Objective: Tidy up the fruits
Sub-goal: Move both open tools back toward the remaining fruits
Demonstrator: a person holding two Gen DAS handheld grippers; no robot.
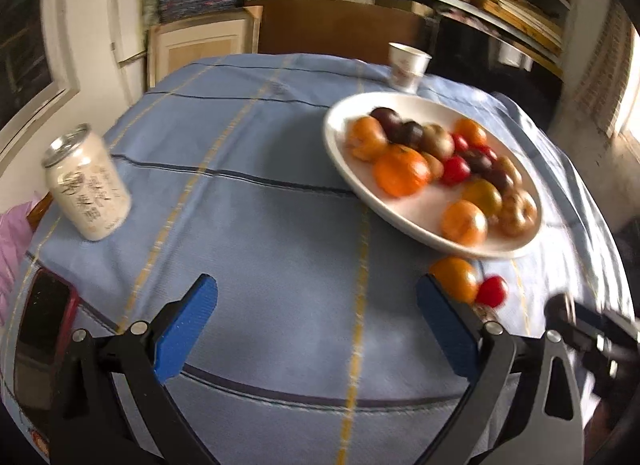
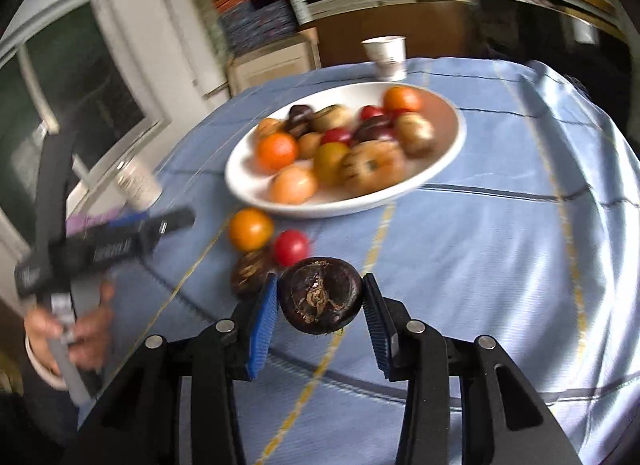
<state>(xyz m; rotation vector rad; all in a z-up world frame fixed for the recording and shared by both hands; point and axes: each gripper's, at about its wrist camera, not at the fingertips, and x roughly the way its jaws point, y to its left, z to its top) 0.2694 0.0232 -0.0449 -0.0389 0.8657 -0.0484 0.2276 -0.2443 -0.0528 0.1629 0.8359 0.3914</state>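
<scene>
Round surface [image 2: 500,249] under a blue checked cloth, carrying everything. White plate [image 2: 448,145] near the middle, already heaped with orange, red and dark fruit; paper cup [image 2: 386,55] just behind it, drink can [image 1: 86,185] well off to the left, phone [image 1: 44,325] at the left edge. Left tongs [image 1: 316,329] spread wide and empty, hanging low over bare cloth. Right tongs [image 2: 320,305] pinching a dark brown fruit [image 2: 320,297] between the blue pads, apparently raised clear of the cloth in front of the plate. Three loose pieces left beside the plate's near rim: an orange fruit [image 2: 250,229], a small red fruit [image 2: 291,247] touching or almost touching it, and another dark one [image 2: 250,273] just by the left pad. Likely step: carrying the pinched piece to the plate. Best done with a firm, even squeeze, since a round, smooth skin may slip; lifting above the rim before crossing it; aiming for the bare patch at the plate's near side, not the pile, to avoid knocking fruit off; lowering close before releasing, so nothing rolls. Worth keeping the left tongs clear of the path.
</scene>
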